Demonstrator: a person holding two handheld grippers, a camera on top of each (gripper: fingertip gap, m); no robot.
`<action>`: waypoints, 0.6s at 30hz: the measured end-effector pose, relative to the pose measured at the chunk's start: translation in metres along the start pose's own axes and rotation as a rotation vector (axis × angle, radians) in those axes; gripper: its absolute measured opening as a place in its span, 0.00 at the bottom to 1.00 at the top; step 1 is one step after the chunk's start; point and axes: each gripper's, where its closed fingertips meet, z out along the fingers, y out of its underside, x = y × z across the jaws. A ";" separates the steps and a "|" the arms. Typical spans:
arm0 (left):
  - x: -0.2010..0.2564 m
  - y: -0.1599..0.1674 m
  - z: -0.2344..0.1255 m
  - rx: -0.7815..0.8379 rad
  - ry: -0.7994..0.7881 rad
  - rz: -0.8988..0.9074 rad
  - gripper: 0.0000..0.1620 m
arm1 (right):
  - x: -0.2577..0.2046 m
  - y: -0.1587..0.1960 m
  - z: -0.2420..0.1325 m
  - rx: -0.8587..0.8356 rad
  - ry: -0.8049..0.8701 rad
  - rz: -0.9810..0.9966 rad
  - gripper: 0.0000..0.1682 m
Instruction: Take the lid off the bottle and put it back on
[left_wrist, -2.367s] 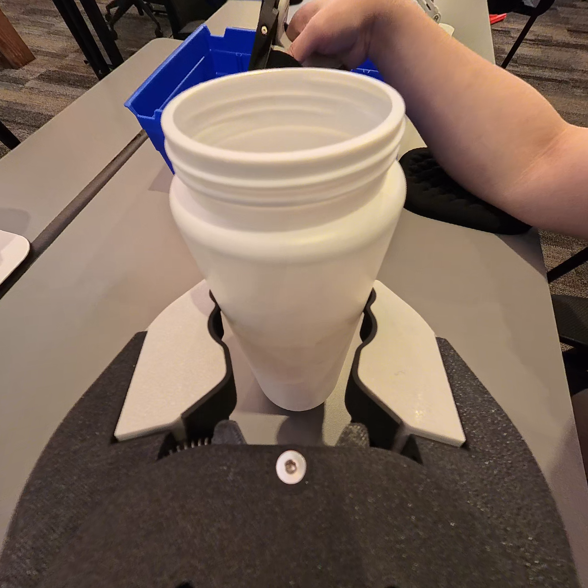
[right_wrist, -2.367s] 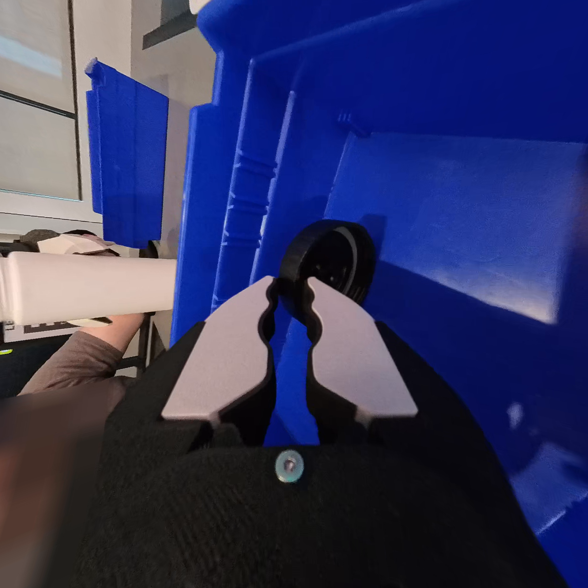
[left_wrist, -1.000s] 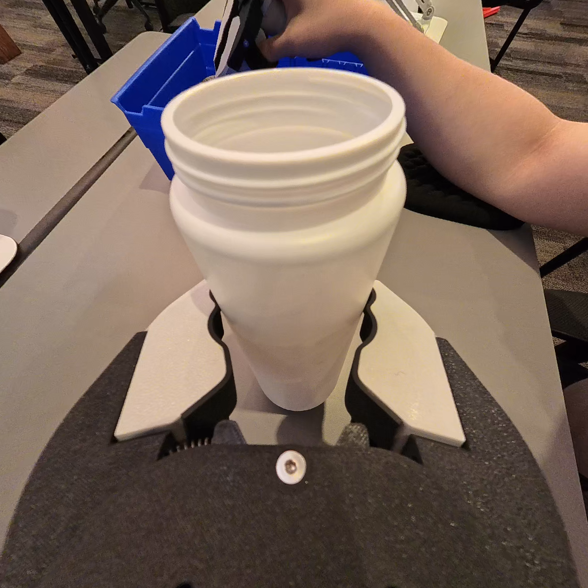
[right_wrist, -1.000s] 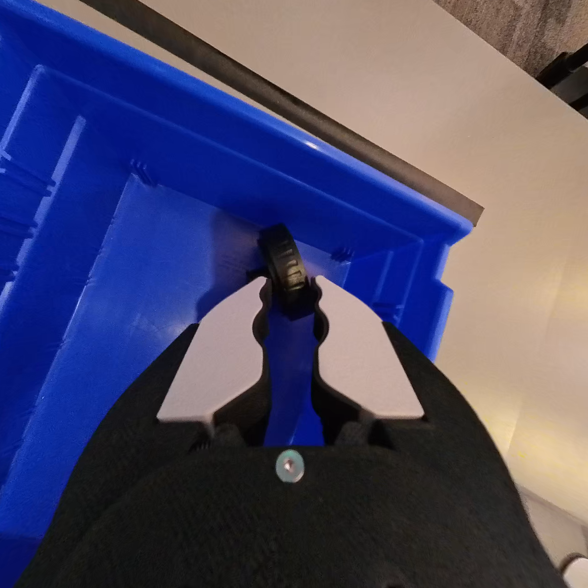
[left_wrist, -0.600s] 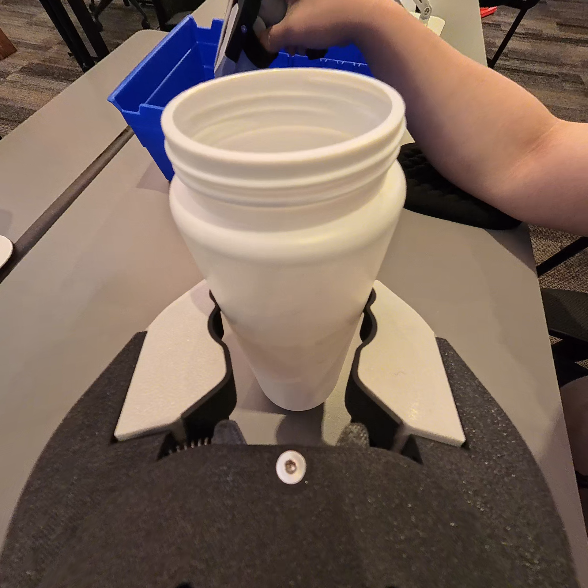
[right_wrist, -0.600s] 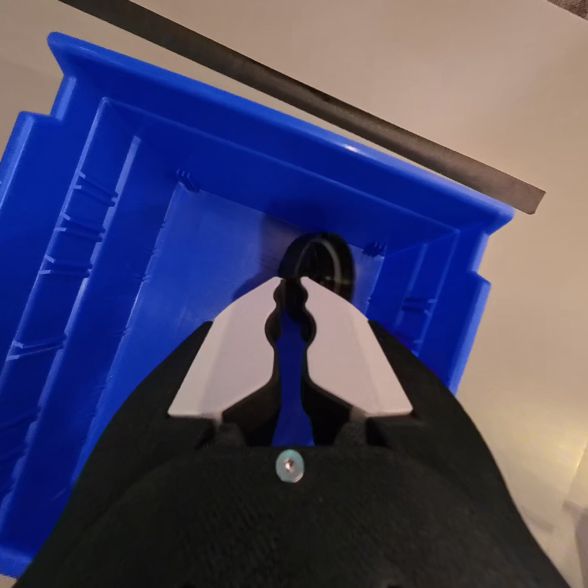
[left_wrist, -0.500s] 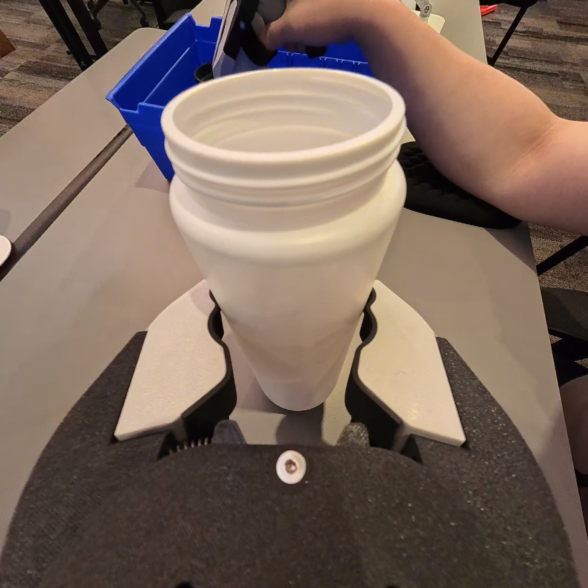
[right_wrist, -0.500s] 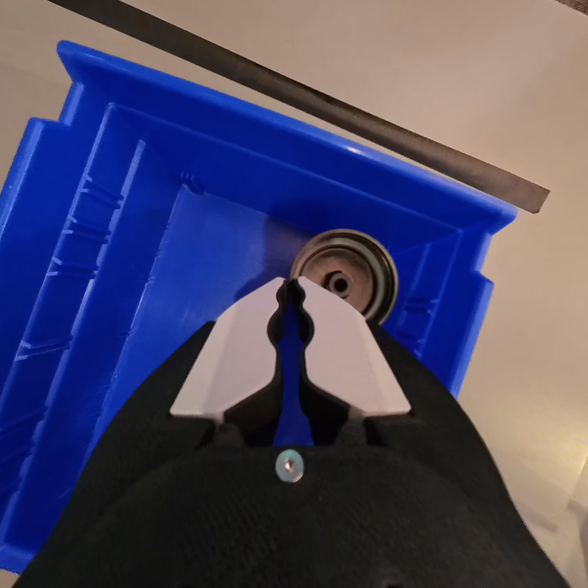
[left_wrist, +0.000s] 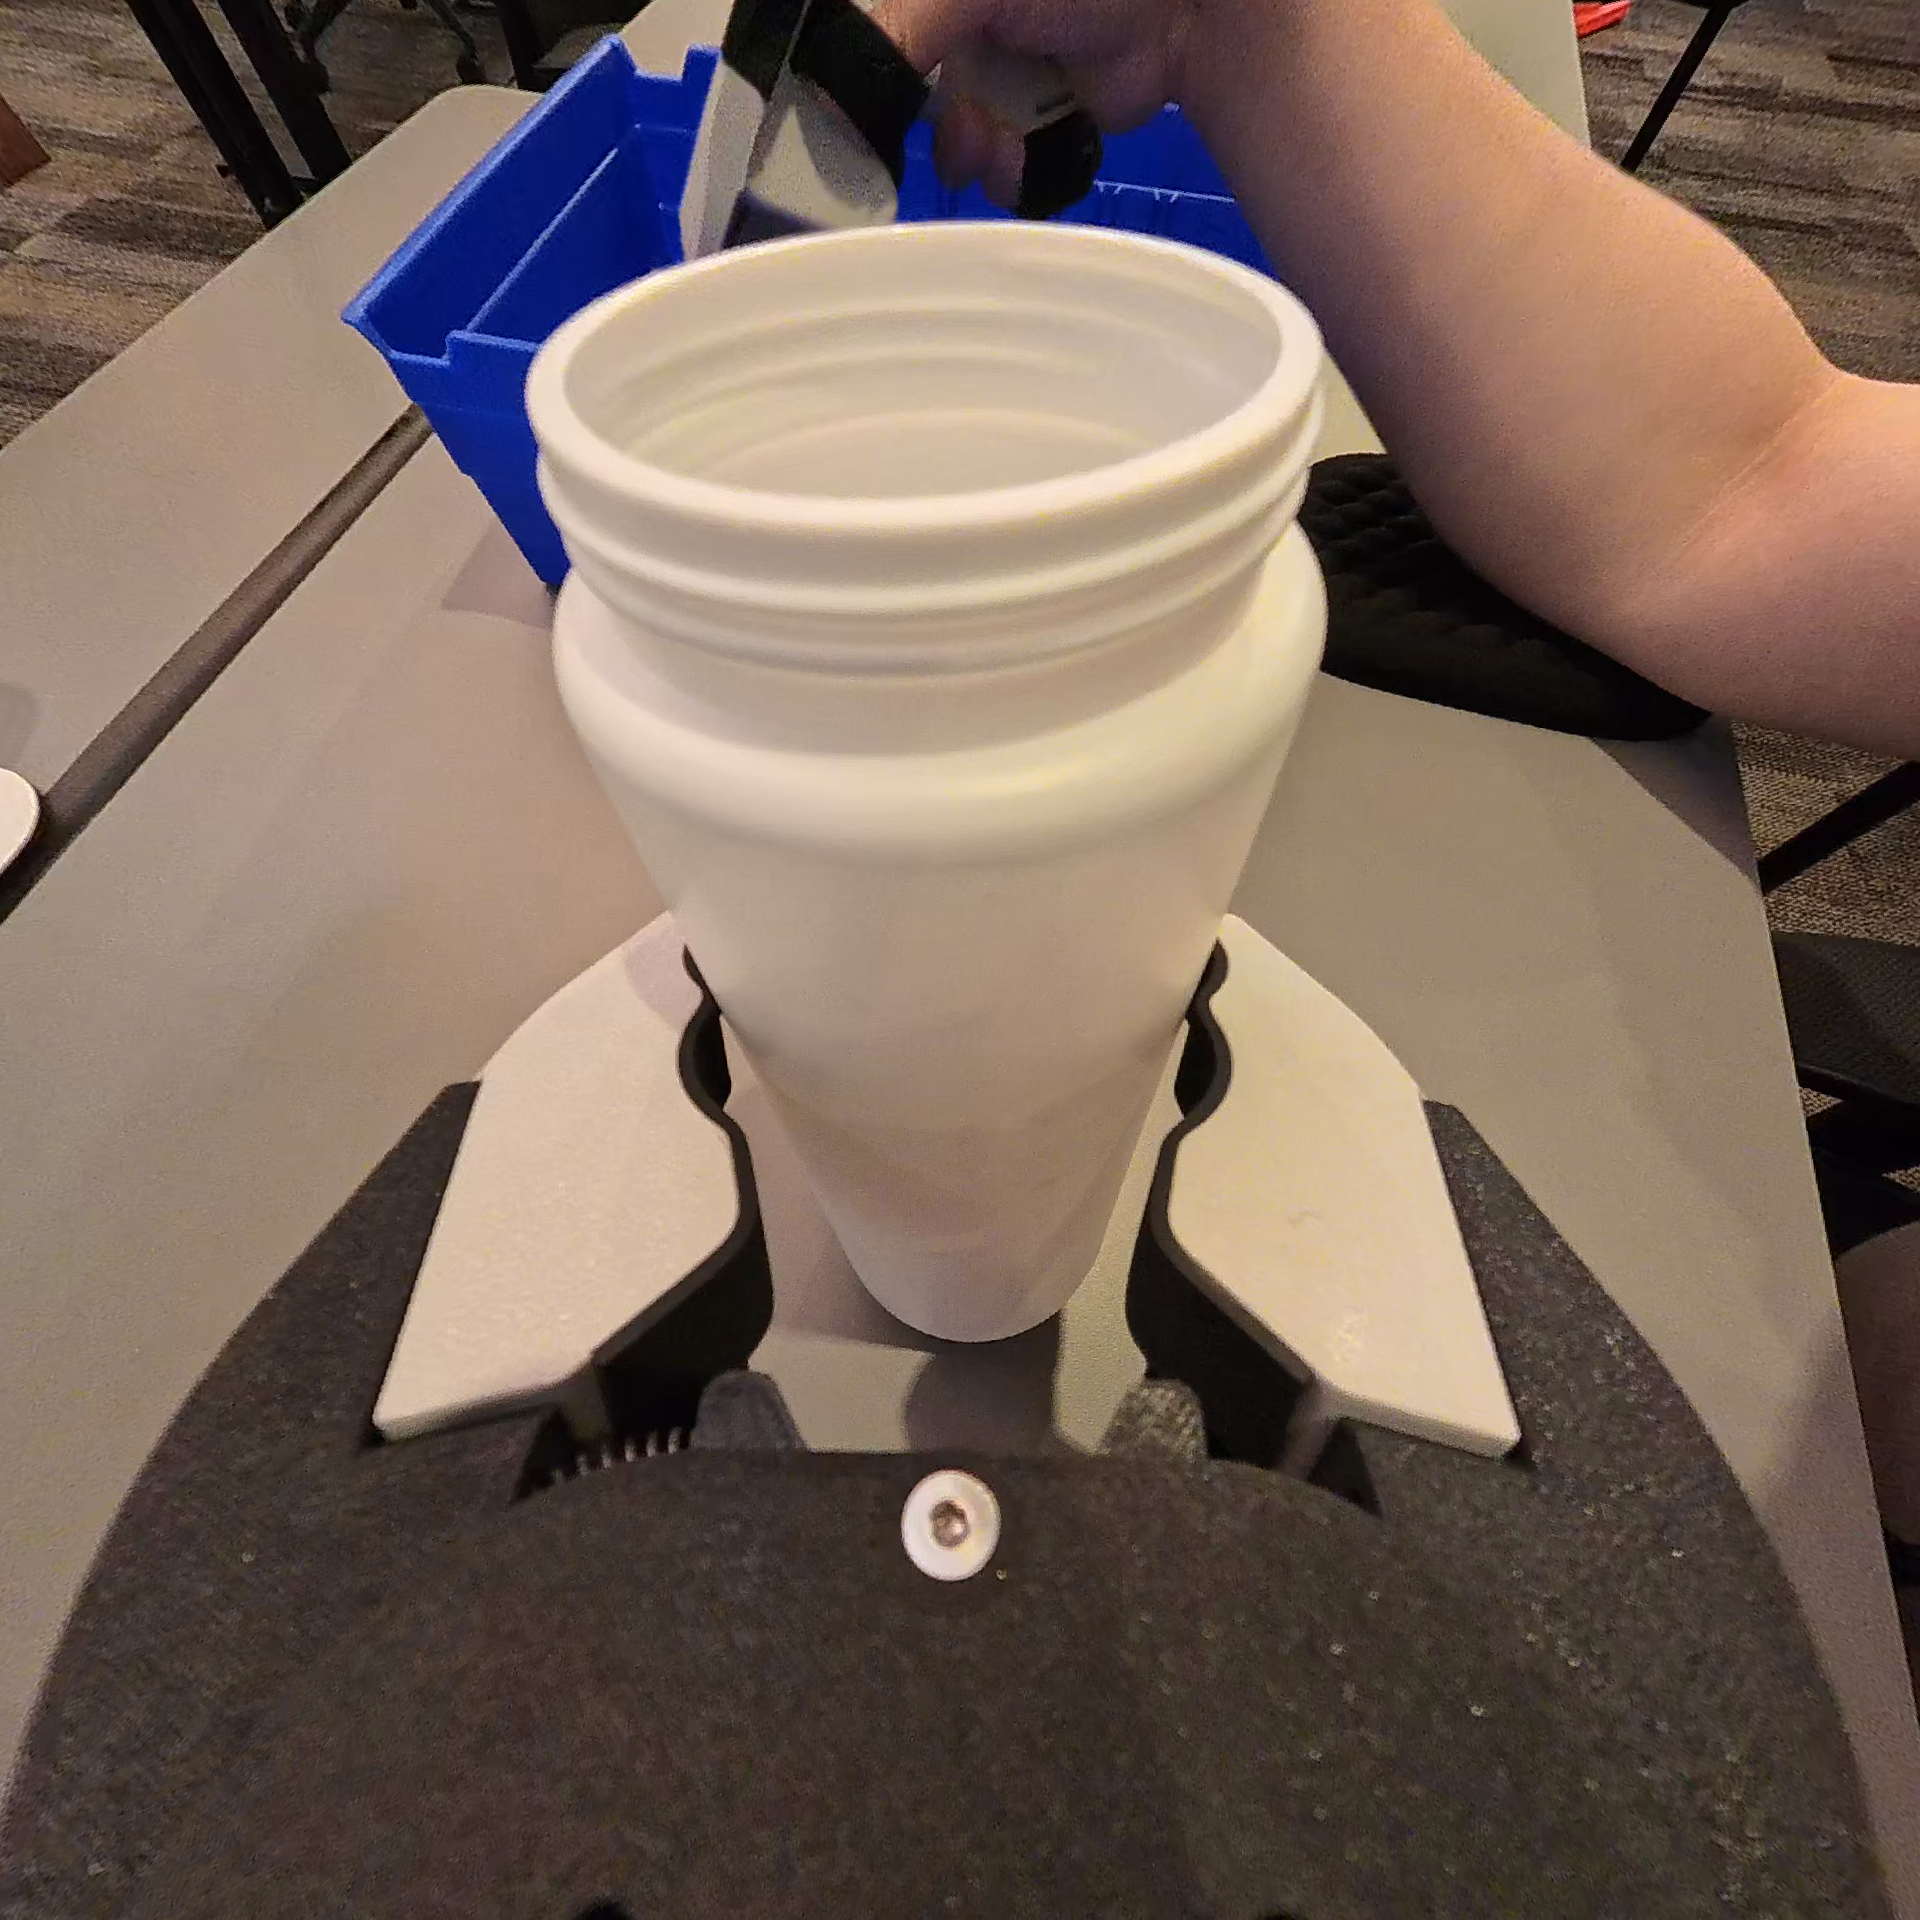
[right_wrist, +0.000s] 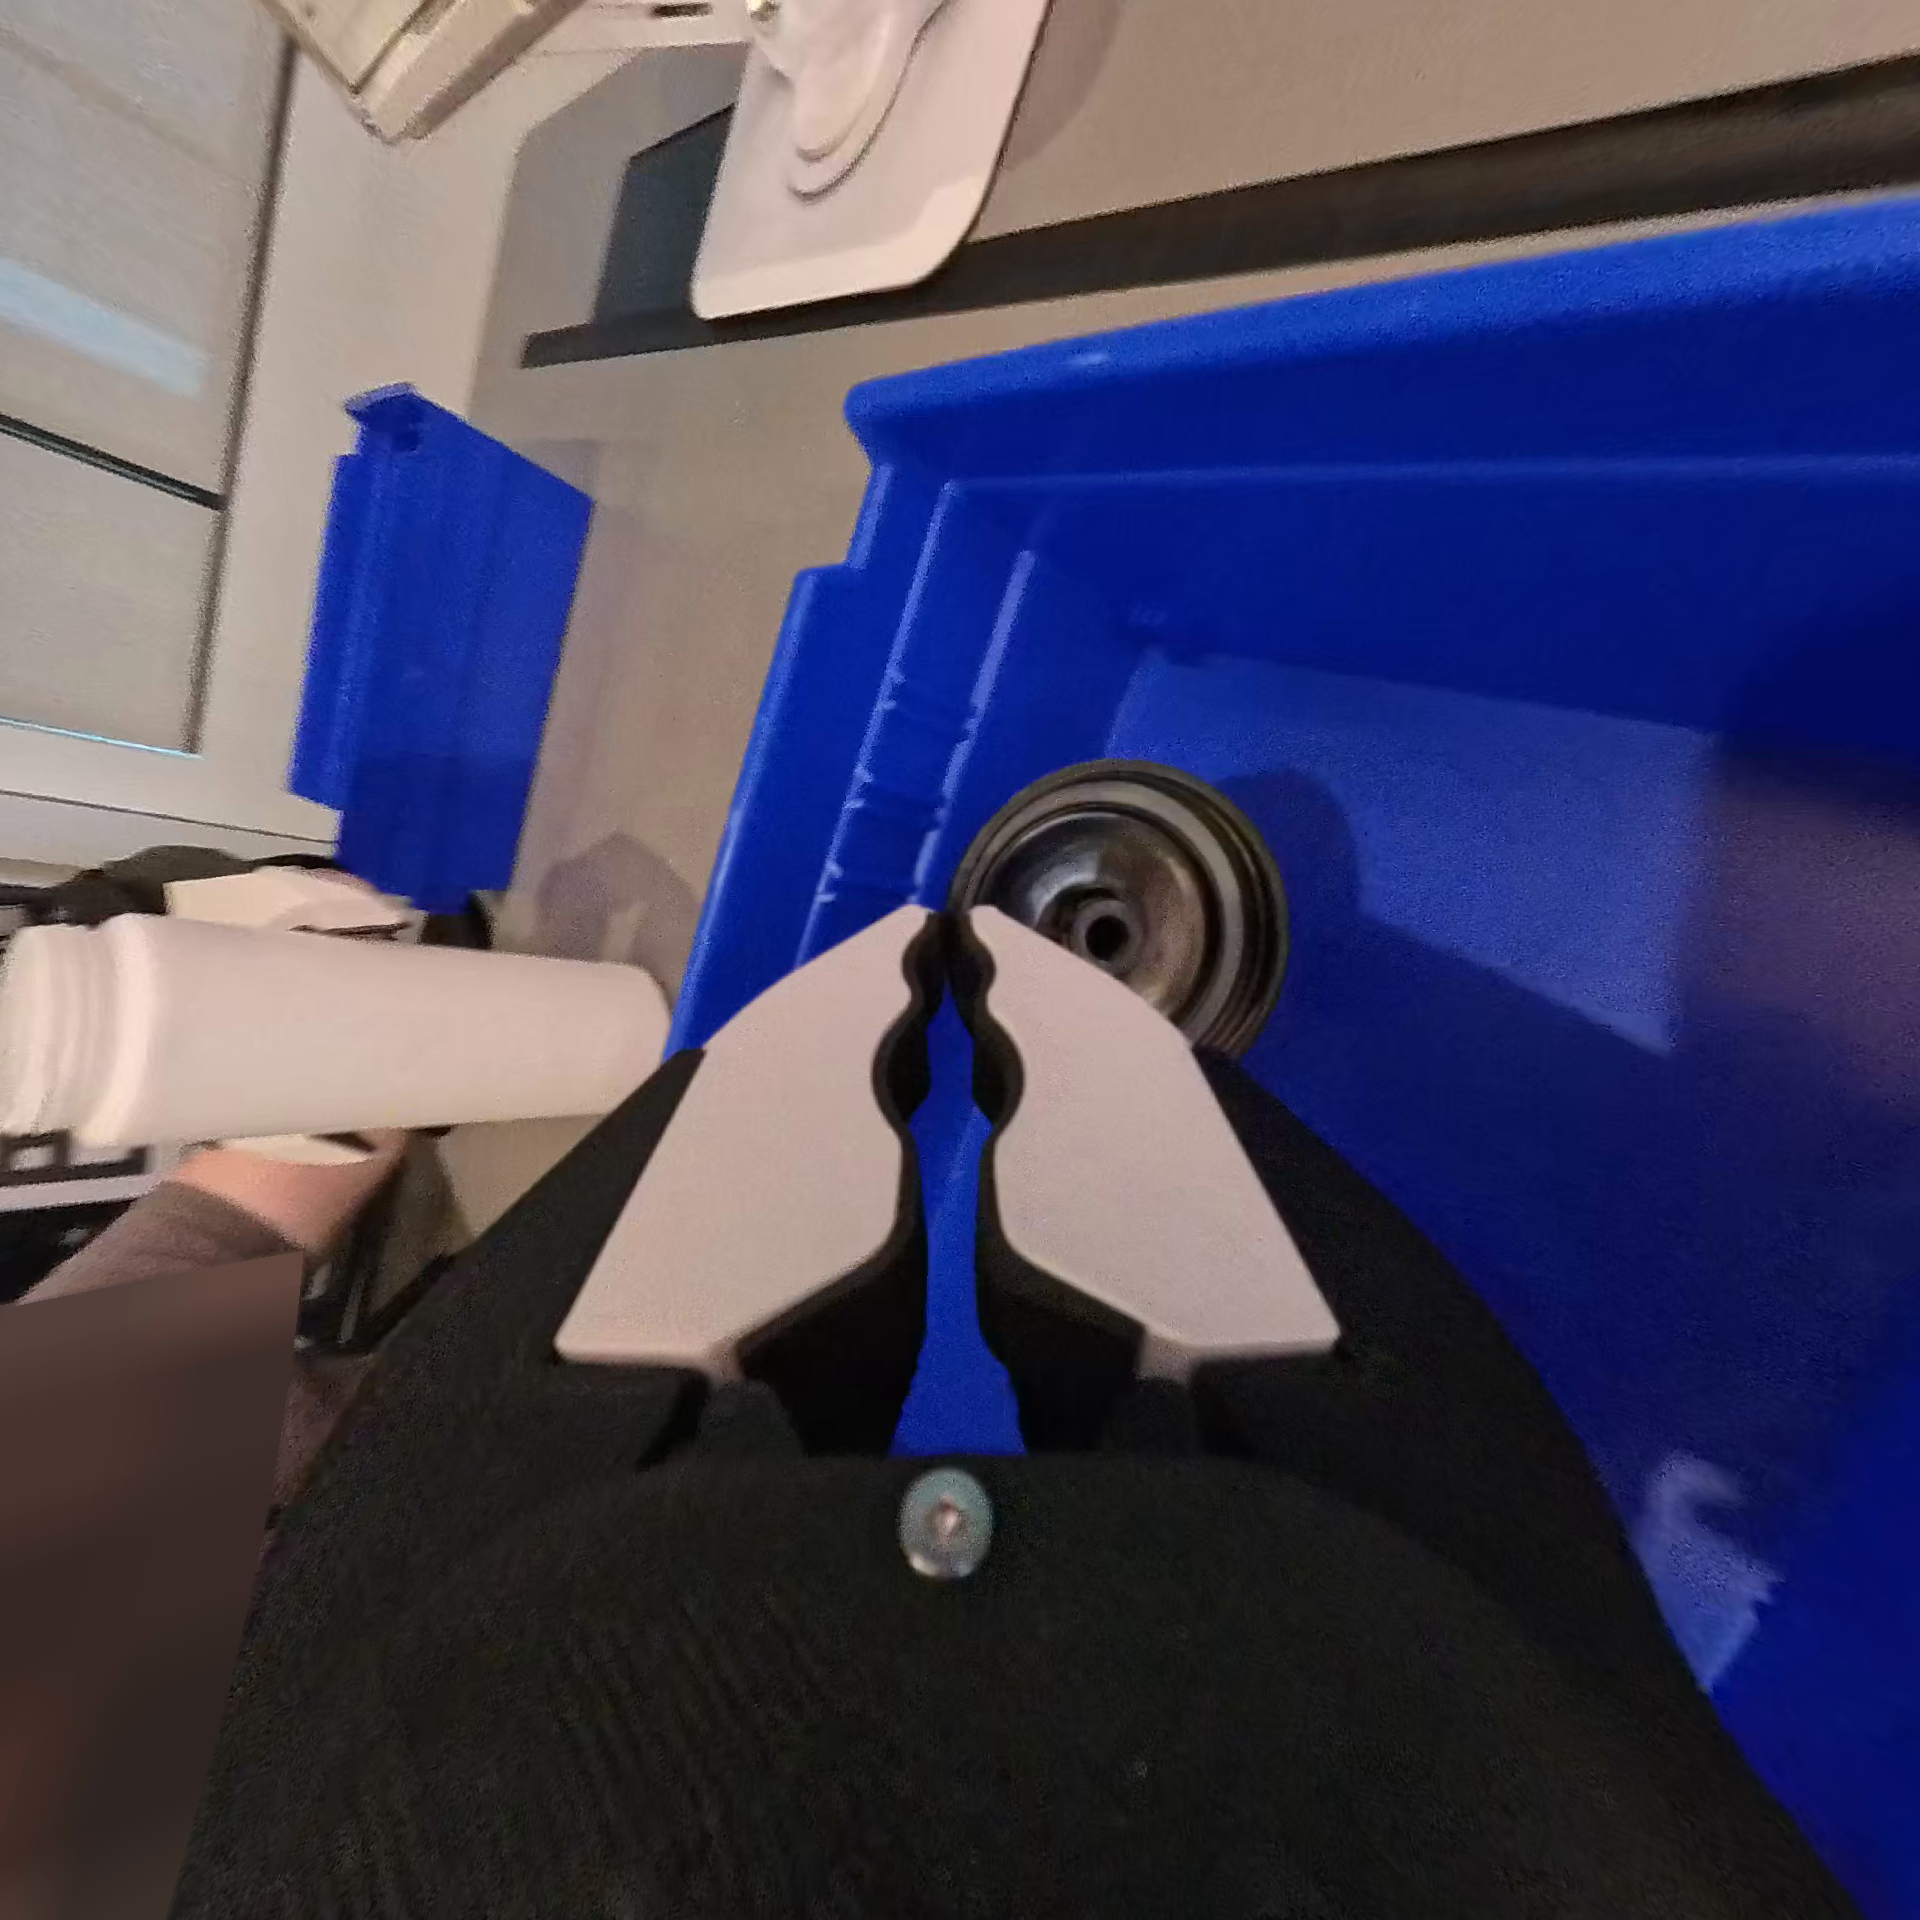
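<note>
- Left wrist view: the left gripper has its 2 pale fingers clamped on the lower body of 1 white bottle, 1 finger on each side.
- That bottle stands upright over the grey table, its wide threaded mouth open, with no lid on it.
- Behind the bottle sits 1 blue bin, and beside it on the right lies 1 black textured pad.
- A person's bare forearm reaches over that pad, and the hand holds the right gripper above the bin.
- Right wrist view: the right gripper has its 2 fingers pressed together at the tips, with nothing between them.
- Just past those tips lies 1 black lid, inside the blue bin near a corner, its hollow underside facing the camera. The right finger covers the lid's lower edge, so I cannot tell whether it touches.
- Off to the left, the white bottle shows sideways in this tilted view, well apart from the lid.
- A 2nd blue bin stands farther back on the table.
- 1 white moulded piece shows at the top edge; it is blurred and I cannot tell what it is.
</note>
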 end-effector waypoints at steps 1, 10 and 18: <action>0.000 0.000 0.000 0.001 0.000 0.000 0.53 | -0.004 0.005 0.002 -0.025 -0.047 0.024 0.03; 0.001 0.000 0.001 -0.001 0.002 0.004 0.53 | -0.009 0.021 0.015 -0.118 -0.136 0.080 0.02; -0.001 0.000 0.000 0.007 -0.008 0.004 0.53 | 0.001 0.020 0.018 -0.103 -0.144 0.122 0.03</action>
